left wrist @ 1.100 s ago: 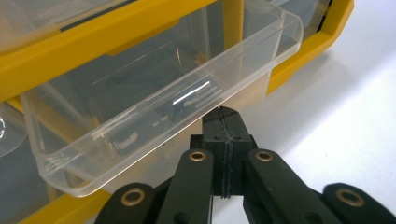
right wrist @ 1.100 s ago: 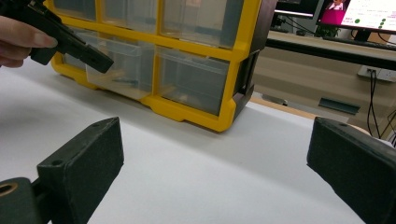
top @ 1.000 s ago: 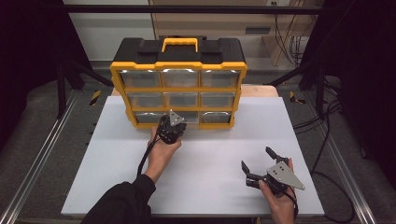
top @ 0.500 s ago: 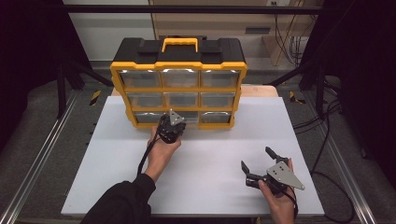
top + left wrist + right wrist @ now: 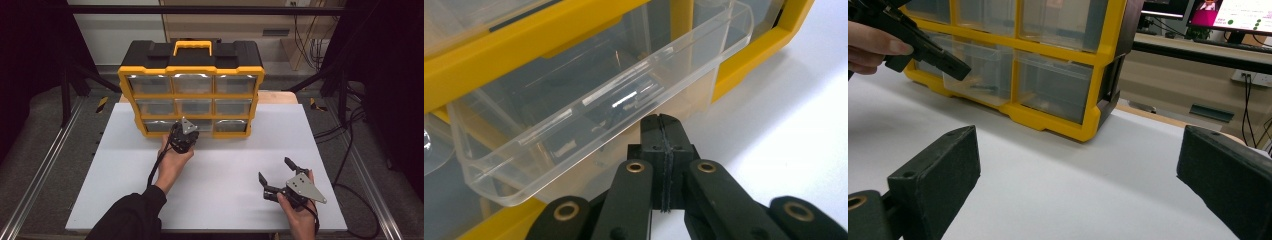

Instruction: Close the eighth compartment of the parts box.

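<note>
The yellow organizer (image 5: 190, 95) stands at the back of the white bench (image 5: 215, 165). Its bottom middle clear drawer (image 5: 589, 115) is pulled slightly out, holding small dark parts too blurred to name. The left tool (image 5: 663, 131), jaws pressed together, sits just under the drawer's lip. The right tool (image 5: 277, 176) rests spread, well apart.

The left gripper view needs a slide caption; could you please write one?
Shut left tongs sit just under the lip of a clear drawer pulled partway out of the yellow cabinet.
</note>
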The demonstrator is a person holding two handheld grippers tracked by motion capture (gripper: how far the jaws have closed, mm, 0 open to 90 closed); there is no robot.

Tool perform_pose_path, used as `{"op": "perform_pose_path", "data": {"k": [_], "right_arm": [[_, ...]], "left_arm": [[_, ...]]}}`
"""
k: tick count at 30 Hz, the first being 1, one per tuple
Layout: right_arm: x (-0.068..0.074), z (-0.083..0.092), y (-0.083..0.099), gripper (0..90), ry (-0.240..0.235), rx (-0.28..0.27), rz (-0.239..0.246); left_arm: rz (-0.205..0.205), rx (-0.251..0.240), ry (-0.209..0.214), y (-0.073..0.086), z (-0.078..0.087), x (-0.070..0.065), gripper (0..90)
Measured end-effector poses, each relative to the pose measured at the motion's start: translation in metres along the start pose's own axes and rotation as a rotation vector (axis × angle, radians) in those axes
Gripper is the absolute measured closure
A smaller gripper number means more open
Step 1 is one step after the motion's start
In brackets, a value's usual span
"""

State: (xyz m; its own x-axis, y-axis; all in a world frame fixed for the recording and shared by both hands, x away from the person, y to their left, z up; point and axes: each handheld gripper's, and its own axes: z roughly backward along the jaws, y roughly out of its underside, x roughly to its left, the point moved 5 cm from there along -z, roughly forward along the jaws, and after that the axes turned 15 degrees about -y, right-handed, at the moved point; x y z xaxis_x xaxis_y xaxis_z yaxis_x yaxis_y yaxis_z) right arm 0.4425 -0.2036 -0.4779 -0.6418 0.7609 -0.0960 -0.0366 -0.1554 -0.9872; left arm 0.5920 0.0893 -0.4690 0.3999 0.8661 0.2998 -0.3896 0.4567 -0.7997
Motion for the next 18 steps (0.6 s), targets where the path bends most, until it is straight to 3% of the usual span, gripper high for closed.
{"op": "perform_pose_path", "data": {"k": [18], "right_arm": [[-0.0004,0.0003,0.0,3.9,0.002,-0.001,0.0]], "left_arm": [[0.007,0.0,-0.006,-0.001,-0.003,0.0015,89.7]]}}
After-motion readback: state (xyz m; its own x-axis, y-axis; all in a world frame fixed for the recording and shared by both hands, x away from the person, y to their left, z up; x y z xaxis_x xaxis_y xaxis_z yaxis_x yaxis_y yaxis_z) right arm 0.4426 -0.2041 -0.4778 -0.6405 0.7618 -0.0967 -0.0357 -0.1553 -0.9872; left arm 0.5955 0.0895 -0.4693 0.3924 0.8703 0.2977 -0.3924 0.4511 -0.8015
